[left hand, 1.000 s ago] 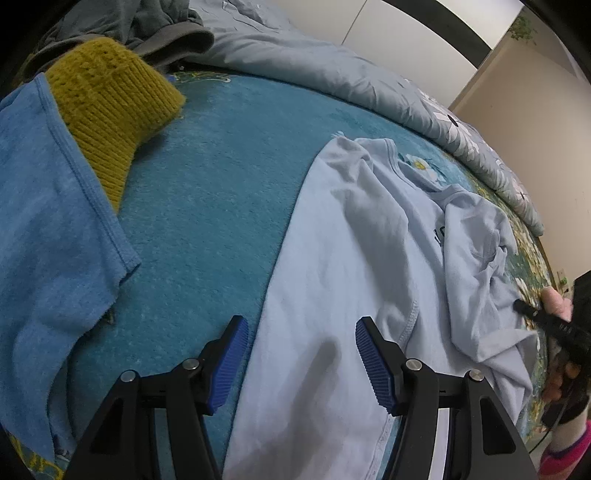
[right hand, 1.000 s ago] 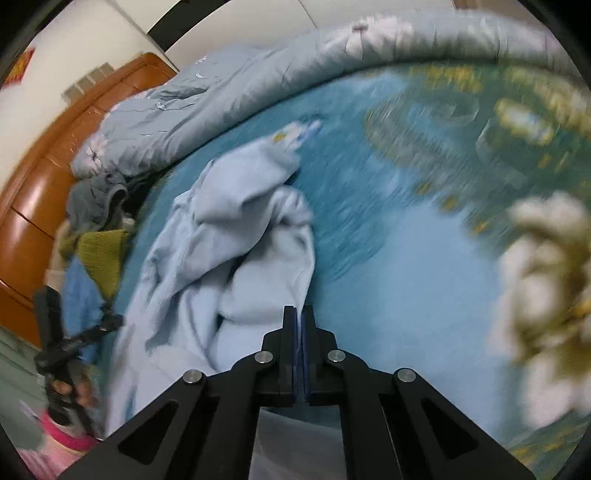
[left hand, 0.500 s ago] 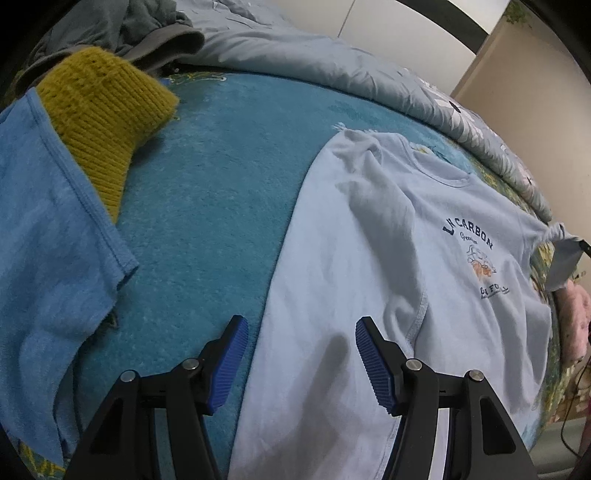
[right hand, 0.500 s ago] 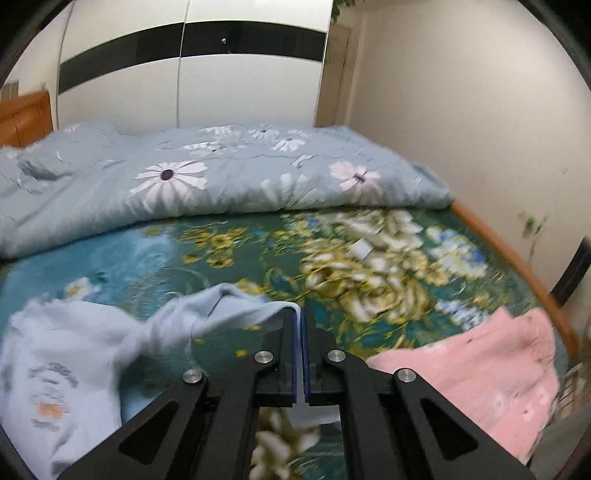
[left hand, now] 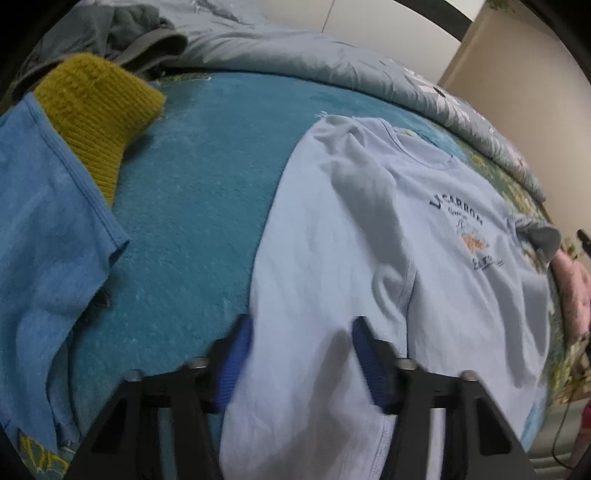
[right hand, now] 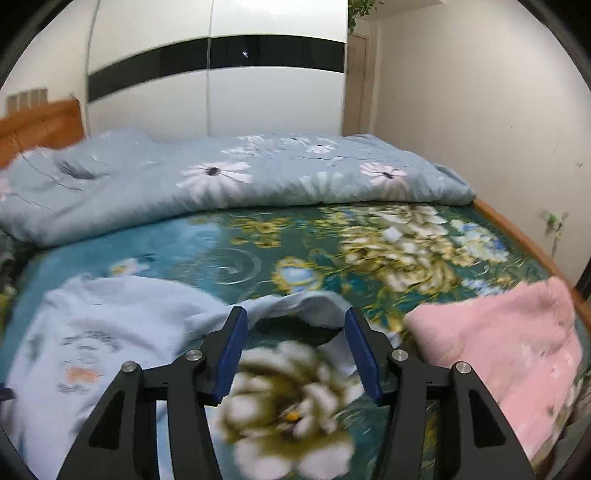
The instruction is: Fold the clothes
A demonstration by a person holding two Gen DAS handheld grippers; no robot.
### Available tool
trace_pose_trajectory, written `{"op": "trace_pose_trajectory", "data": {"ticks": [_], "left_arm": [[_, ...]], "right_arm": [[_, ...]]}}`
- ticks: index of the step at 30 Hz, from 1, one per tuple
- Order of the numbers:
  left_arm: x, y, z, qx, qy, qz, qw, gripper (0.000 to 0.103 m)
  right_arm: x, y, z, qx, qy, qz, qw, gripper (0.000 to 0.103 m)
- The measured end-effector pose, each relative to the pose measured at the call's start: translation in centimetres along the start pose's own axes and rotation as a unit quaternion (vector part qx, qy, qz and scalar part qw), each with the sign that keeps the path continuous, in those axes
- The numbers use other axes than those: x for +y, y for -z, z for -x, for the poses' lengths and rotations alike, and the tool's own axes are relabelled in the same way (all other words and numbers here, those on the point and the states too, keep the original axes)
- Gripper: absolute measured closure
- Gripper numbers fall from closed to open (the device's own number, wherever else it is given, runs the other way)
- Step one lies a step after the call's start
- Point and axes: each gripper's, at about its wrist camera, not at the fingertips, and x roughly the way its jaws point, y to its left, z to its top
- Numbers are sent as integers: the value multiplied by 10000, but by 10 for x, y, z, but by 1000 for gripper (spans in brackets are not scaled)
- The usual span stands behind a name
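While a pale blue T-shirt (left hand: 369,258) lies spread print-side up on the teal floral bedspread (left hand: 192,192), both hand-held grippers stand with their jaws wide apart and nothing between the pads. At far left in the left wrist view, a blue garment (left hand: 40,236) and a mustard knit (left hand: 96,107) wait at the edge of the bed, with a grey garment (left hand: 129,26) bunched behind them. Moving right, the left gripper (left hand: 301,360) hovers over the shirt's lower left side, its left pad at the cloth's edge and its right pad above the fabric; whether either touches cannot be told. One sleeve lies folded in across the chest. Further right, the right gripper (right hand: 293,352) sits just short of the other sleeve (right hand: 295,302), which arches up loosely off the bedspread. A pink garment (right hand: 509,332) lies to its right, near the bed's wooden edge, and a floral duvet (right hand: 221,184) is heaped along the far side. The step in hand looks like the laying-out before the first fold. The next move would likely call for flattening that raised sleeve, then pinching the shirt's side edges to bring them inward.
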Motion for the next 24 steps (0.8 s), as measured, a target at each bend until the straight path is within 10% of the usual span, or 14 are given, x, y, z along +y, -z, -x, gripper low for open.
{"op": "trace_pose_trajectory", "data": {"ticks": [2, 8, 18, 24], "left_arm": [[1, 3, 1, -14, 92, 0, 10000, 99], [9, -7, 21, -437, -54, -8, 9990, 100], [63, -118, 60, -1400, -1867, -188, 9722, 99], [70, -129, 45, -1017, -905, 271, 9903, 90]], "right_arm": [[10, 10, 8, 79, -246, 2, 9997, 44], [31, 34, 18, 344, -689, -5, 9970, 44], [27, 63, 12, 759, -1009, -344, 9914, 44], [34, 90, -10, 1371, -1542, -480, 9773, 44]]}}
